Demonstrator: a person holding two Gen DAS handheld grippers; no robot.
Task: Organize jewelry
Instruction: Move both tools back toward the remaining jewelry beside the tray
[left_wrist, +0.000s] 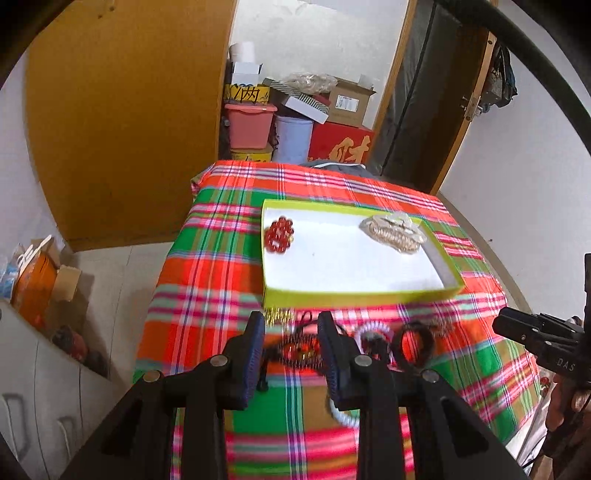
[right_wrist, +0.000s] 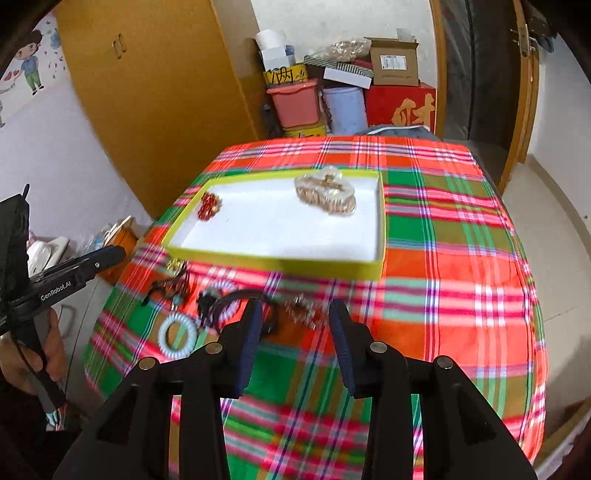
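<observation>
A shallow yellow-green box (left_wrist: 354, 294) (right_wrist: 273, 263) with a white floor sits on the plaid table. It holds a red bead bracelet (left_wrist: 279, 235) (right_wrist: 209, 205) and a cream and gold hair claw (left_wrist: 393, 232) (right_wrist: 327, 194). In front of the box lie loose pieces: a black cord with amber beads (left_wrist: 295, 349), a pale spiral hair tie (right_wrist: 176, 335), a black ring tie (left_wrist: 413, 341) and a small metal clip (right_wrist: 303, 310). My left gripper (left_wrist: 291, 332) is open around the amber bead cord. My right gripper (right_wrist: 295, 314) is open above the metal clip.
The plaid cloth (right_wrist: 443, 258) covers the whole table. Boxes and plastic tubs (right_wrist: 332, 96) are stacked behind it beside a wooden wardrobe (right_wrist: 155, 92). A low white cabinet (left_wrist: 37, 387) stands left of the table. The table's edges drop off on all sides.
</observation>
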